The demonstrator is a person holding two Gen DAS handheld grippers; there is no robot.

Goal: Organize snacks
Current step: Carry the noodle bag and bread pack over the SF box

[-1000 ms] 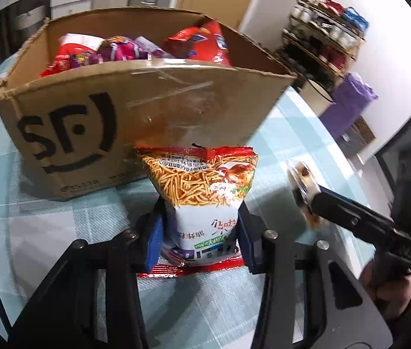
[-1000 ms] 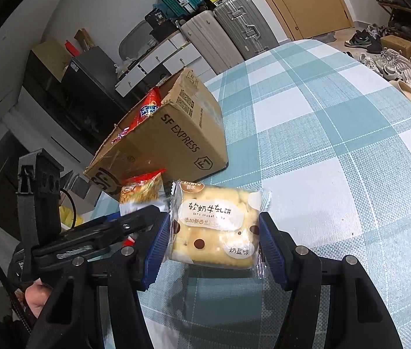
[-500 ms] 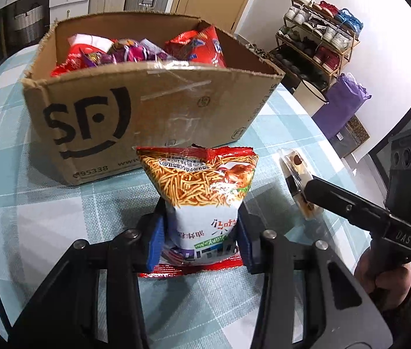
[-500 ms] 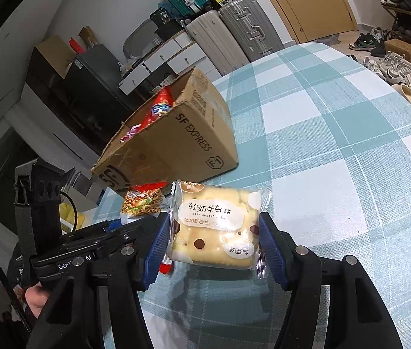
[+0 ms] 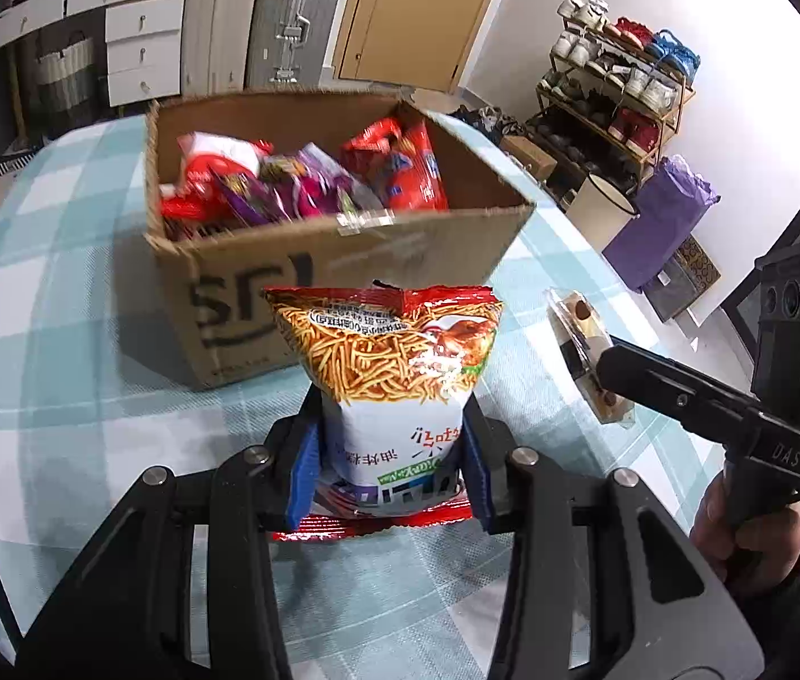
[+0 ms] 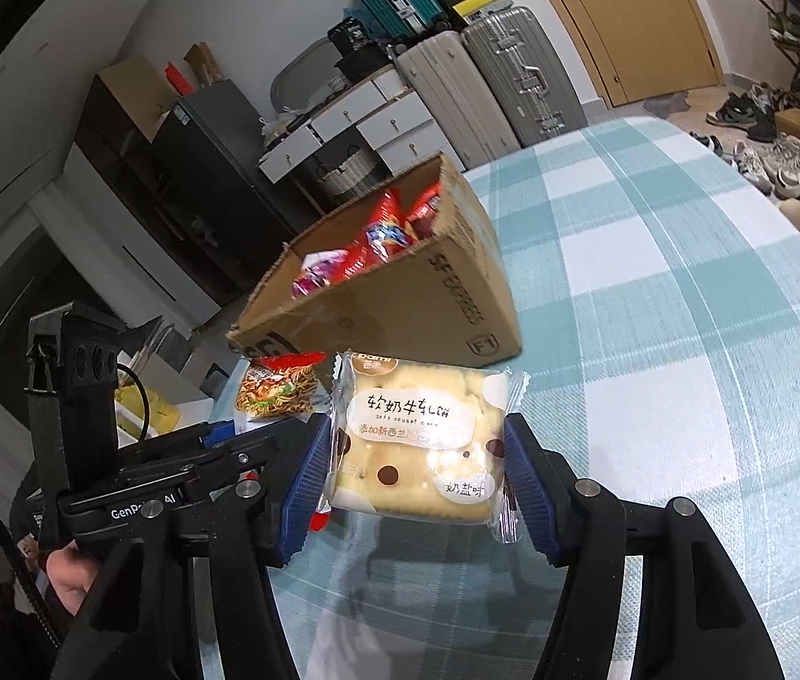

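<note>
1 noodle-snack bag (image 5: 394, 374); 1 nougat-cracker pack (image 6: 420, 445); 1 box (image 5: 337, 238)

Snack bags (image 5: 298, 187) in box (image 5: 343, 260) on table (image 5: 60, 396)

Both grippers rise off the table (image 5: 49, 294) since a second ago. Left gripper (image 5: 388, 453) lifts the noodle bag (image 5: 394, 362) higher, so the box (image 5: 343, 260) sits lower and farther in its view and more of the inside shows. Right gripper (image 6: 420, 453) lifts the cake pack (image 6: 420, 442) too; in its view the box (image 6: 400, 306) opening now shows the snacks (image 6: 377, 238) inside. In left view the right gripper (image 5: 598, 362) sits higher, pack further up.
</note>
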